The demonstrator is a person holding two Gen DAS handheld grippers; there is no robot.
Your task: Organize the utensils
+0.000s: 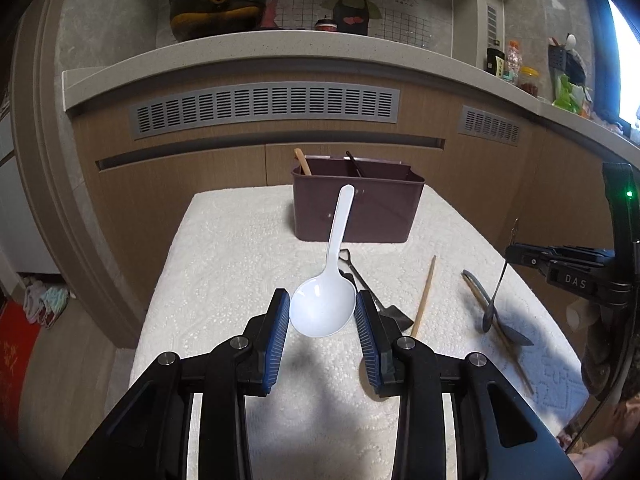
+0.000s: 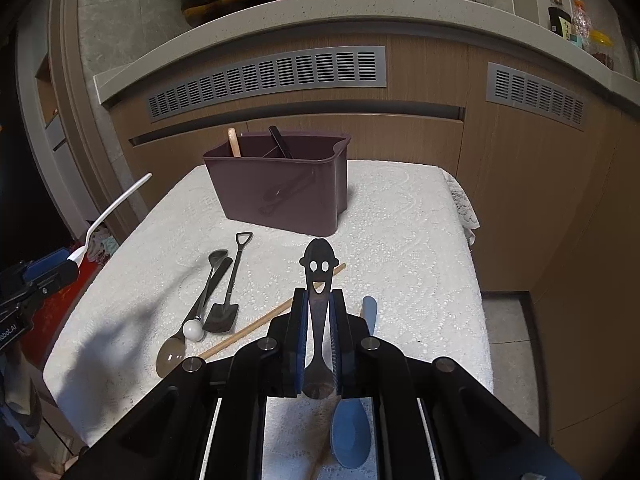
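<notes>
My left gripper (image 1: pixel 322 312) pinches a white plastic spoon (image 1: pixel 325 303), handle toward twelve o'clock; my right gripper (image 2: pixel 319 320) clamps a smiley-faced dark spoon (image 2: pixel 319 280) before the brown caddy (image 2: pixel 280 188).

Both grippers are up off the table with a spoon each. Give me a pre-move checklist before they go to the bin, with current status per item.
1. Left gripper grips the white spoon: ok, pads on the bowl's two sides, spoon clear of the cloth.
2. Right gripper grips the smiley spoon: ok, jaws shut on its handle.
3. Bin upright on the cloth: ok.
4. Room in the bin: cannot tell; a wooden handle and a black handle stick out, the inside is mostly hidden.
5. Path to the bin free: ok, nothing stands between.
6. Blue spoon under the right gripper undisturbed: ok, lying flat.
</notes>
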